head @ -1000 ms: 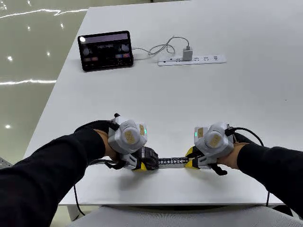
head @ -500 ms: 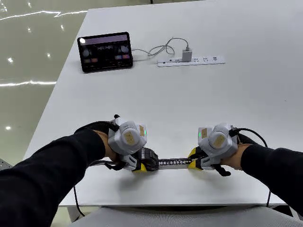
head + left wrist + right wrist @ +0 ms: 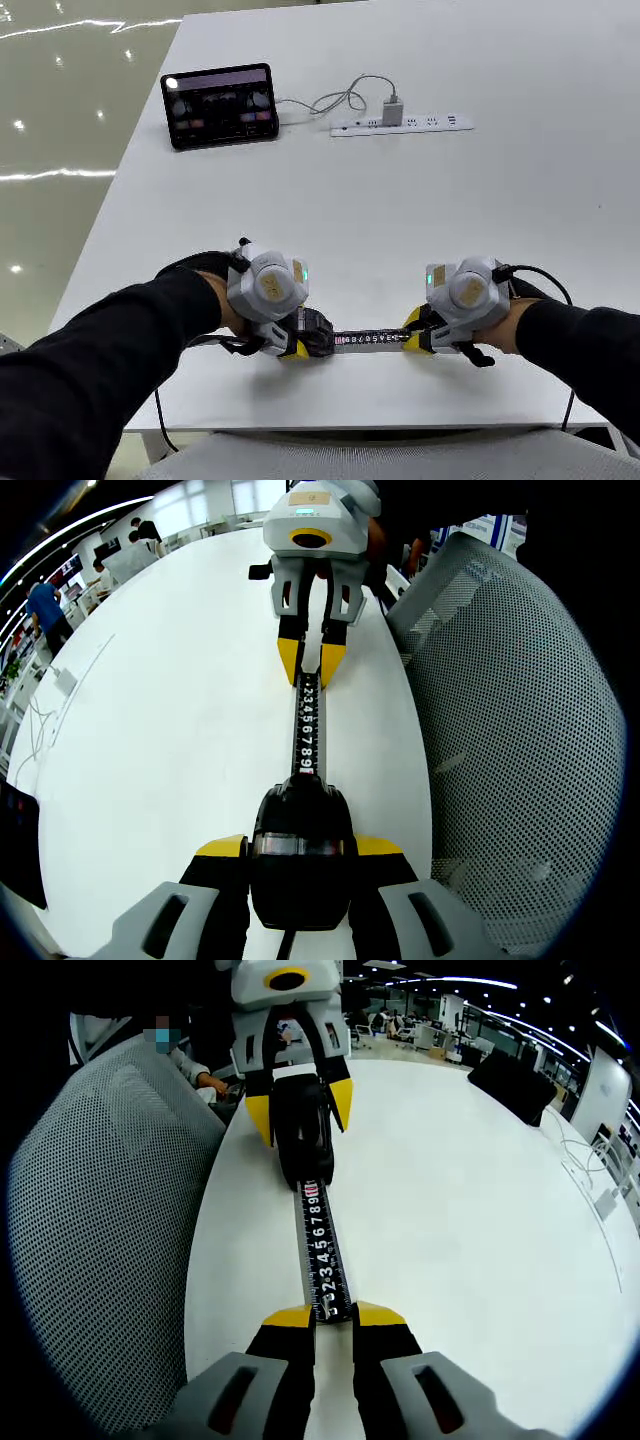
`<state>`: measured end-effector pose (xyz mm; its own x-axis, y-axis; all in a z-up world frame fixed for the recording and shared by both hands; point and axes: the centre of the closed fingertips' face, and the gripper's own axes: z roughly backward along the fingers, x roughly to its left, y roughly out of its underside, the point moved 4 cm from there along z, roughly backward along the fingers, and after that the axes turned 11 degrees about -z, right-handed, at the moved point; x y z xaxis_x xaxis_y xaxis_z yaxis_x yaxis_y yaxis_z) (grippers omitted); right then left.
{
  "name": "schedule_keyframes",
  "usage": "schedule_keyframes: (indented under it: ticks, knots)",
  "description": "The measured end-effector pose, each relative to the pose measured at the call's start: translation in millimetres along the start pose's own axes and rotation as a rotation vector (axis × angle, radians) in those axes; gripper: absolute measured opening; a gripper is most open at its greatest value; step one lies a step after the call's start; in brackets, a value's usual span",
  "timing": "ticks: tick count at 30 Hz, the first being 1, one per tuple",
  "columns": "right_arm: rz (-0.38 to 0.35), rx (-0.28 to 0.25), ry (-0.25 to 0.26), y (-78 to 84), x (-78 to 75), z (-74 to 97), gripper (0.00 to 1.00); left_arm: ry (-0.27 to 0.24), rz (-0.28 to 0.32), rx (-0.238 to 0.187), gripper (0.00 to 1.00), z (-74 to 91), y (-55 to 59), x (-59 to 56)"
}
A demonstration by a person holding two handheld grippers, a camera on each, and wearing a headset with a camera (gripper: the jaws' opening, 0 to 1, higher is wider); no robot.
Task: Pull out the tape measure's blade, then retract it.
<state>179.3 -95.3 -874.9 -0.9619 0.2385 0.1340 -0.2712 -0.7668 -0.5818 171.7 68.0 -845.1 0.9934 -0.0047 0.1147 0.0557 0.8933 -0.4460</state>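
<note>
Lower centre of head view: left gripper [image 3: 296,348] clamped around black tape measure case [image 3: 316,332]. Short run of blade [image 3: 370,340] lies along the white table [image 3: 400,200], rightward. Right gripper [image 3: 335,1316] jaws nearly together, seemingly pinching the blade's tip.

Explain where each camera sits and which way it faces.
Head view: on the headset, looking down at the white table; sleeves, left claw and right claw show.
Left gripper view: on the left claw, facing the right claw; its own claw clamps the tape case.
Right gripper view: on the right claw, facing the left claw; its own claw pinches the blade.
Shared: both gripper views see the blade, from opposite ends.
</note>
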Motion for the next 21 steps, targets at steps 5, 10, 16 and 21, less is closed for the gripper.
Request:
schedule_keyframes:
  ticks: [5,10,16,21]
  knots:
    - [-0.003,0.000,0.002,2.1,-0.7,1.6,0.08,0.000,0.001,-0.001,0.34,-0.2,-0.2,-0.1]
    - [-0.007,-0.001,0.003,3.8,-1.1,3.0,0.08,0.001,0.000,-0.001,0.34,-0.3,-0.6,-0.3]
    - [-0.004,0.000,0.004,5.1,-1.6,4.3,0.08,0.001,0.001,-0.002,0.34,-0.4,-0.8,-0.5]
    - [-0.008,-0.001,0.007,7.0,-2.4,6.2,0.08,0.000,-0.001,-0.001,0.34,-0.5,-0.9,-0.6]
